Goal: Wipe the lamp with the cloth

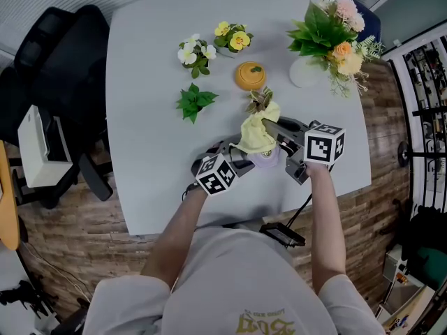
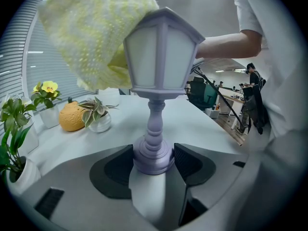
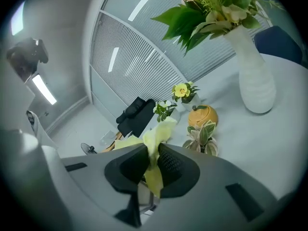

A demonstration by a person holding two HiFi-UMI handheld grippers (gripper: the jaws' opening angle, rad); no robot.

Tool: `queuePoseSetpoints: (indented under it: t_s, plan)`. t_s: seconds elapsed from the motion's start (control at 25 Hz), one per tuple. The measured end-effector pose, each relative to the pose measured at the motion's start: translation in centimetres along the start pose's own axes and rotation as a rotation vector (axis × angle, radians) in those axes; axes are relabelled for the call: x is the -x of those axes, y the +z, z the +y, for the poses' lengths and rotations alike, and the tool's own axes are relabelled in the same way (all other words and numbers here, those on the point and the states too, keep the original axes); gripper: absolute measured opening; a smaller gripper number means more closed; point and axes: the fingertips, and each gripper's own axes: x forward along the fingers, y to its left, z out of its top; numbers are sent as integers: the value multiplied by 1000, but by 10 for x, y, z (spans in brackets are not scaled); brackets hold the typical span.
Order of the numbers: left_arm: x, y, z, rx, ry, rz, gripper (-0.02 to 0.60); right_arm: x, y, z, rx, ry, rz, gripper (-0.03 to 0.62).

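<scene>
Left tool (image 2: 154,159) is clamping the lilac lamp (image 2: 162,52) by its base, upright on the tabletop (image 1: 150,75); right tool (image 3: 152,166) is pinching the yellow cloth (image 3: 159,131), which is draping over the lamp's top.

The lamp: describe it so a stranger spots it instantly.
Near the front edge of the grey table, the left gripper clamps the base of a lilac lantern-shaped lamp on a turned stem. Unlike the potted plants, it has a yellow cloth, held by the right gripper, draped over its top.
</scene>
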Motion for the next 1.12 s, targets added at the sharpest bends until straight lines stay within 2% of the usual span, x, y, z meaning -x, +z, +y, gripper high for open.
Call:
queuePoseSetpoints:
  t_s: [0.28, 0.68, 1.12]
  plan:
    - [-1, 1, 0, 2, -2, -1, 272, -1, -7, -10, -30, 0, 20, 61]
    - [-1, 0, 1, 4, -3, 3, 270, -6, -36, -13, -84, 85, 86, 61]
    - [-2, 0, 1, 14, -8, 10, 272, -8, -46, -23, -164, 94, 45, 61]
